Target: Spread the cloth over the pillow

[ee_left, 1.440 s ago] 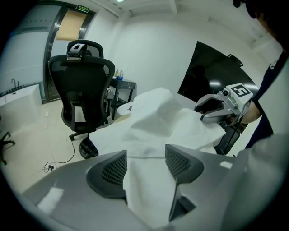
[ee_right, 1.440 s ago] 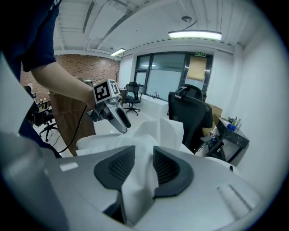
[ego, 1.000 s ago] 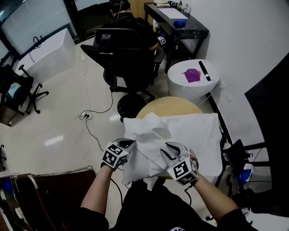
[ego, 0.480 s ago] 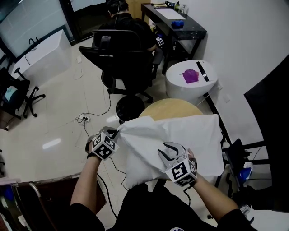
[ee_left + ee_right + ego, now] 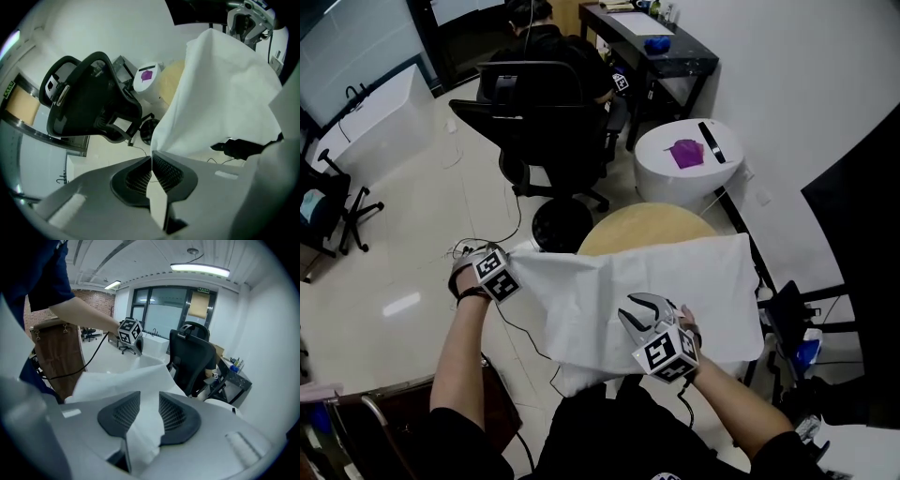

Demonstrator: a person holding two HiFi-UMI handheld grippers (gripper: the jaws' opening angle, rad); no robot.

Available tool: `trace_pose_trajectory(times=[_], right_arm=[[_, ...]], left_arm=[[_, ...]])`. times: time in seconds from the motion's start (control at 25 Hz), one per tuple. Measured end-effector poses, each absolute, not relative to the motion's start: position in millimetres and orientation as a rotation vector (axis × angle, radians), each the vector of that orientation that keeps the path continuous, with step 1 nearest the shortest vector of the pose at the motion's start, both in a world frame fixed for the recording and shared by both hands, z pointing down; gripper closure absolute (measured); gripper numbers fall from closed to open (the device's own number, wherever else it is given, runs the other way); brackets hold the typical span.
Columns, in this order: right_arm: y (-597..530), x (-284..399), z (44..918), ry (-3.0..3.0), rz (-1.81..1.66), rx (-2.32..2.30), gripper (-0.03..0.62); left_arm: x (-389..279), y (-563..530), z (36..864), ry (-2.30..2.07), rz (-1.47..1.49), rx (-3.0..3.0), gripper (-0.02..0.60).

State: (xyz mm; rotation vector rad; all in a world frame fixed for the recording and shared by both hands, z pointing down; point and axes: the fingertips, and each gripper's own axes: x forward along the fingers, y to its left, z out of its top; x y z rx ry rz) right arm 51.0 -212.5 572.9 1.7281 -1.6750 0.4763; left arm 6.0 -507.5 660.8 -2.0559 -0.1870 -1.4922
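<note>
A white pillow (image 5: 729, 305) lies on a round wooden table (image 5: 639, 223). The white cloth (image 5: 600, 291) is stretched over its left part and out past the table's left edge. My left gripper (image 5: 512, 254) is shut on the cloth's far left corner and holds it taut in the air; in the left gripper view, the cloth (image 5: 220, 93) runs out from the closed jaws of the left gripper (image 5: 151, 158). My right gripper (image 5: 643, 306) sits at the pillow's near edge. In the right gripper view, a bunched fold of cloth (image 5: 140, 427) is pinched in the right gripper (image 5: 149, 401).
A black office chair (image 5: 546, 120) stands behind the table, with a person seated beyond it. A white round side table (image 5: 686, 155) and a black desk (image 5: 654, 52) are at the back right. A brown cabinet (image 5: 389, 417) is at my near left. A cable (image 5: 511, 323) lies on the floor.
My left gripper has swung out to the left with the cloth corner. The crumpled cloth has been pulled open into a flat sheet. The right gripper has barely shifted.
</note>
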Motion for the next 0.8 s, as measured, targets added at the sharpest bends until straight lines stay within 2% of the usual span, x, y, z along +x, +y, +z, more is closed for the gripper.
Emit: trace_pose_trajectory(times=[0.32, 0.64, 0.8], right_arm=[[-219, 57, 591, -1.652, 0.523, 1.714, 0.456], [-222, 59, 624, -1.633, 0.589, 1.645, 0.456], [-222, 60, 623, -1.629, 0.583, 1.651, 0.456]], left_arm=[[-4, -548, 695, -0.101, -1.623, -1.989, 0.581], [-10, -545, 746, -0.136, -1.729, -1.951, 0.580], [-6, -537, 749, -0.142, -1.708, -1.988, 0.523]])
